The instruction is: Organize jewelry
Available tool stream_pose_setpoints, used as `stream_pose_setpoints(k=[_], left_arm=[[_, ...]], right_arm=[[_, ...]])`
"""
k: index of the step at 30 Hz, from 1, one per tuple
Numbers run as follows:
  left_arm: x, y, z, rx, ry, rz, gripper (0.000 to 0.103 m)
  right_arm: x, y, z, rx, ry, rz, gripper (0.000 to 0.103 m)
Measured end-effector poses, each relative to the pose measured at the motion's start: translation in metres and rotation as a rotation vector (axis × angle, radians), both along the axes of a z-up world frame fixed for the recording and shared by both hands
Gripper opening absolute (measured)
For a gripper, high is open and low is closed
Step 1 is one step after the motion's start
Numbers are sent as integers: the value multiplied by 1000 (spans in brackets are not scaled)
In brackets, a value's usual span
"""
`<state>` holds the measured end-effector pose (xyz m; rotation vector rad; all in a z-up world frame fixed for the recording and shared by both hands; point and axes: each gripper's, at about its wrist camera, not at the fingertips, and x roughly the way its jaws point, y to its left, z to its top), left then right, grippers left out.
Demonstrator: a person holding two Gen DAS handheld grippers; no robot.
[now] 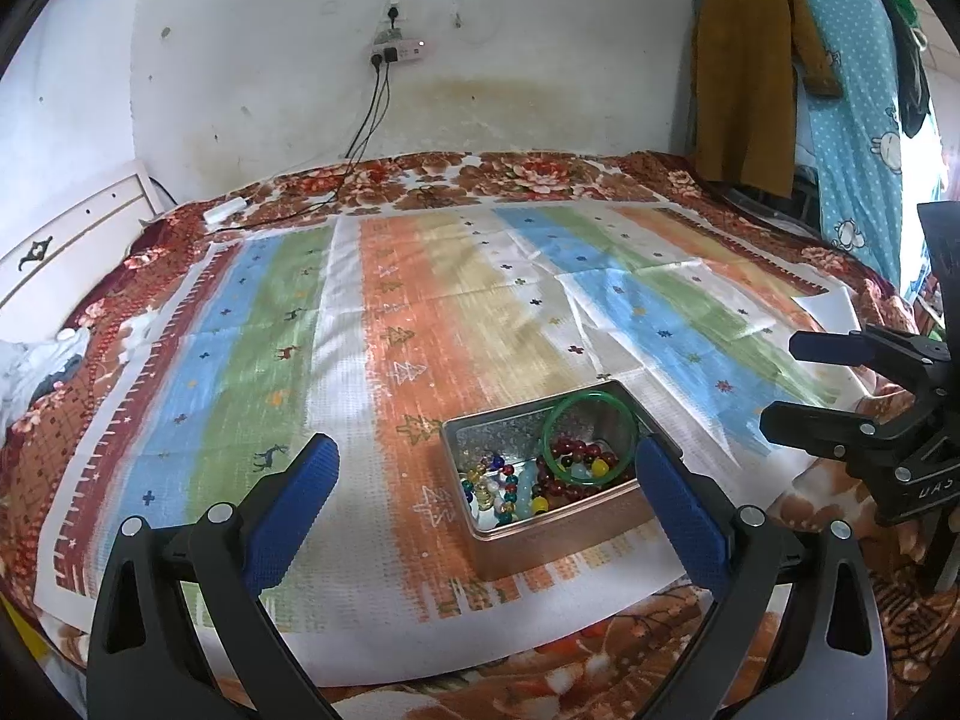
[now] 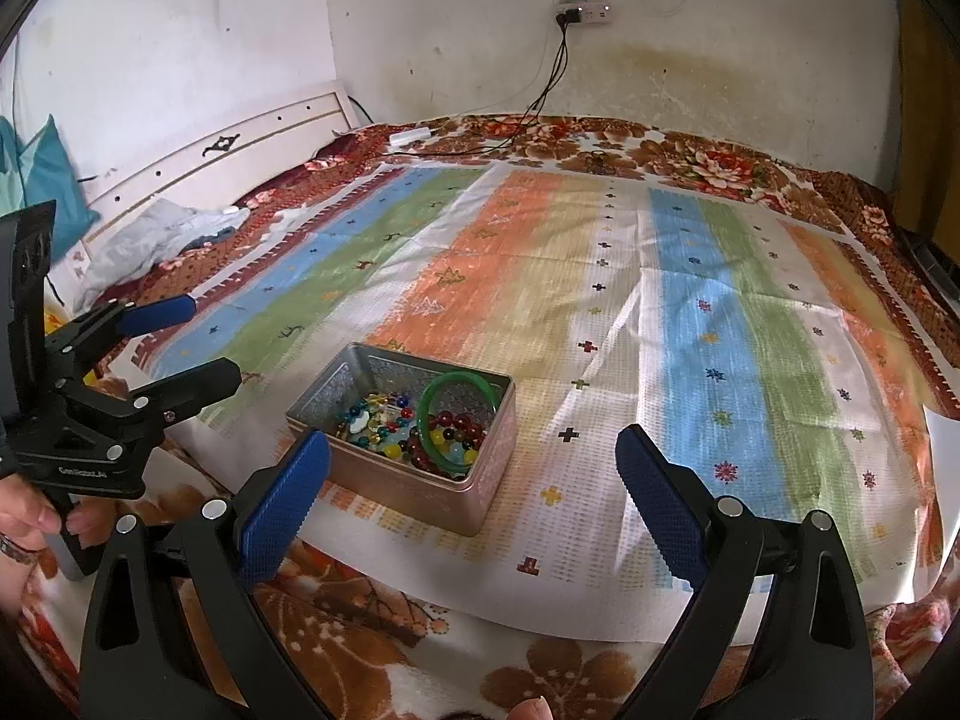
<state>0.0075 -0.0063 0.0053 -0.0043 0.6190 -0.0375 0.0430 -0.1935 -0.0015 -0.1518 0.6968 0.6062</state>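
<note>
Left wrist view: left gripper [image 1: 483,468] and right gripper [image 2: 474,462] both gape empty; metal tin [image 1: 540,531] lower centre holds green bangle [image 1: 589,439] and bead bracelets [image 1: 576,468].

A rectangular metal tin [image 2: 420,480], open on top with a silvery inside and coppery outer walls, sits on the striped cloth near the bed's near edge. Inside it, a green bangle [image 2: 459,420] leans tilted against the tin's wall, over a strand of dark red beads [image 2: 456,420]. Mixed coloured beads [image 2: 375,414] — blue, yellow, green, clear — lie heaped on the tin's floor beside them.
</note>
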Motion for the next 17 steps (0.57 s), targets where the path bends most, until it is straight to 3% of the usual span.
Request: stream_pose_setpoints(k=[17], left_arm=[[0,1,-4,-14,22,7,97]], right_arm=[[3,-4,-2,-7,-3,-1,97]])
